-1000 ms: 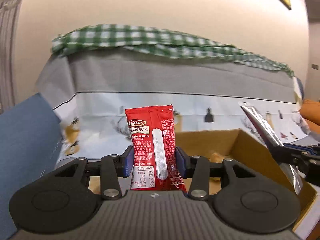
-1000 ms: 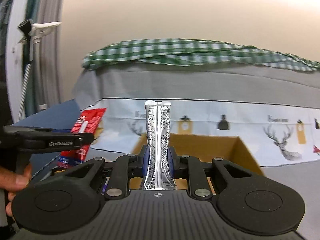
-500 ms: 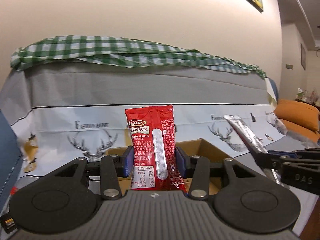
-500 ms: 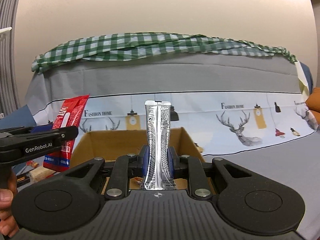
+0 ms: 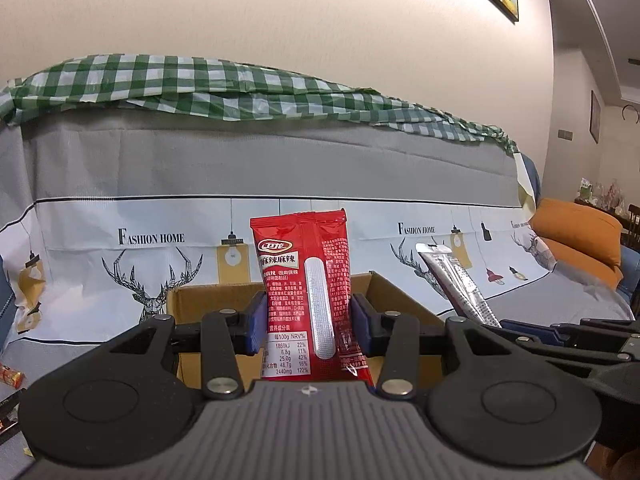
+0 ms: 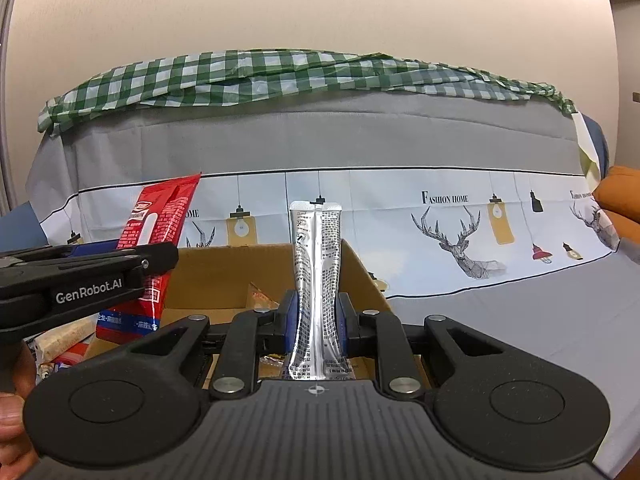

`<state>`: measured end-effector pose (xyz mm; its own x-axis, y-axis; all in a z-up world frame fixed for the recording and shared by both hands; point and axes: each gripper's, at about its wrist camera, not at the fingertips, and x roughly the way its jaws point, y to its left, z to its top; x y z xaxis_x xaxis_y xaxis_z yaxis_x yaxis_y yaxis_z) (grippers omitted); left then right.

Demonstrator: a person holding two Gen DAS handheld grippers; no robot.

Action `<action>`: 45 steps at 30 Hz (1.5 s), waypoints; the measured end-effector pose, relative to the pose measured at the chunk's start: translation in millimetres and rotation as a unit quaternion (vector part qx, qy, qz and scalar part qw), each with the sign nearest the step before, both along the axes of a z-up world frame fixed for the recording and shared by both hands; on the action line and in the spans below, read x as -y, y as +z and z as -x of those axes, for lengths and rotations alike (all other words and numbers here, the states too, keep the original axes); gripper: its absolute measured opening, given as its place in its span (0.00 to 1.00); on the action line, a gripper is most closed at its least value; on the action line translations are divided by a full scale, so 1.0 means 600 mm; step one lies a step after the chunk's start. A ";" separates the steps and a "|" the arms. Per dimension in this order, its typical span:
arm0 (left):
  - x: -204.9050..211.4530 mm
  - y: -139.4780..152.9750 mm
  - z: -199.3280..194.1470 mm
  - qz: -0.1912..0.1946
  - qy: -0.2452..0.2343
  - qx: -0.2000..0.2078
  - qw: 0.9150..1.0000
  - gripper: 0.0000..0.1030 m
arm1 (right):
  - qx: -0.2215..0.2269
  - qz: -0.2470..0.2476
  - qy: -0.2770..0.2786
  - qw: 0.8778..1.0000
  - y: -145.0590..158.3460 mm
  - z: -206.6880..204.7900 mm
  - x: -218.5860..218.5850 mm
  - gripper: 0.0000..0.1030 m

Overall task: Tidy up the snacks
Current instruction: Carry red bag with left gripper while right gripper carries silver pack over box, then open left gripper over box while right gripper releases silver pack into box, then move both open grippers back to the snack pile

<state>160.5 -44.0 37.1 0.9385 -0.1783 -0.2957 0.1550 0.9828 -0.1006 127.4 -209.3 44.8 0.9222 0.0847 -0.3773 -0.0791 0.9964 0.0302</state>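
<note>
snacks observed: a red packet (image 5: 306, 300) stands upright, clamped between the blue pads of the left gripper (image 5: 307, 326), printed back panel facing the left wrist camera. a narrow silver sachet (image 6: 317, 292) stands upright, pinched at its lower half by the right gripper (image 6: 316, 318), pads pressing both its sides. both grippers are held above an open cardboard box (image 6: 224, 276), which sits on a sofa cover (image 6: 480, 312) printed with deer, lamps and lettering. in the right wrist view the left gripper (image 6: 160, 276) enters from the left edge with the red packet (image 6: 156, 248) tilted slightly, over the box's left side; a person's hand (image 6: 12, 412) shows at the lower left. in the left wrist view the right gripper (image 5: 508, 326) enters from the right with the silver sachet (image 5: 456, 284) leaning left. inside the box, a small wrapped item (image 6: 260, 300) lies on the floor; contents otherwise hidden. loose wrapped snacks (image 6: 64, 336) lie on the cover just left of the box. green checked cloth (image 5: 240, 92) drapes the sofa back. orange cushion (image 5: 580, 236) at far right
</note>
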 end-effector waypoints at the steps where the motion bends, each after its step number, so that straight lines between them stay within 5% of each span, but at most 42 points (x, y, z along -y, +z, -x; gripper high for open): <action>1: -0.001 0.000 0.000 0.001 0.000 -0.001 1.000 0.47 | 0.000 0.000 -0.001 1.000 0.001 -0.001 -0.002 0.20; 21: -0.008 0.005 0.003 0.014 0.004 -0.002 1.000 0.49 | 0.001 0.003 -0.001 1.000 -0.003 -0.002 -0.014 0.21; 24: -0.013 0.004 -0.003 0.019 0.000 -0.013 1.000 0.75 | -0.021 0.004 0.008 1.000 -0.010 -0.009 -0.019 0.28; 27: -0.018 0.006 -0.001 0.015 0.009 -0.005 1.000 0.76 | -0.021 0.009 0.015 1.000 -0.010 -0.008 -0.026 0.48; 30: -0.026 0.007 0.002 0.010 0.016 0.003 1.000 0.75 | -0.025 0.010 0.020 0.999 -0.011 -0.008 -0.031 0.54; 38: -0.069 0.005 0.017 0.011 0.032 0.004 0.999 0.41 | -0.040 0.010 0.037 0.998 -0.018 -0.005 -0.053 0.55; 45: -0.138 0.003 0.048 -0.022 0.073 -0.030 0.997 0.27 | -0.043 0.000 0.055 0.998 -0.020 0.007 -0.087 0.55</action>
<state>131.7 38.8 38.8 0.9340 -0.0265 -0.3563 0.0047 0.9981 -0.0619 123.1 -157.3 32.8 0.8719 0.1828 -0.4542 -0.1844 0.9820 0.0411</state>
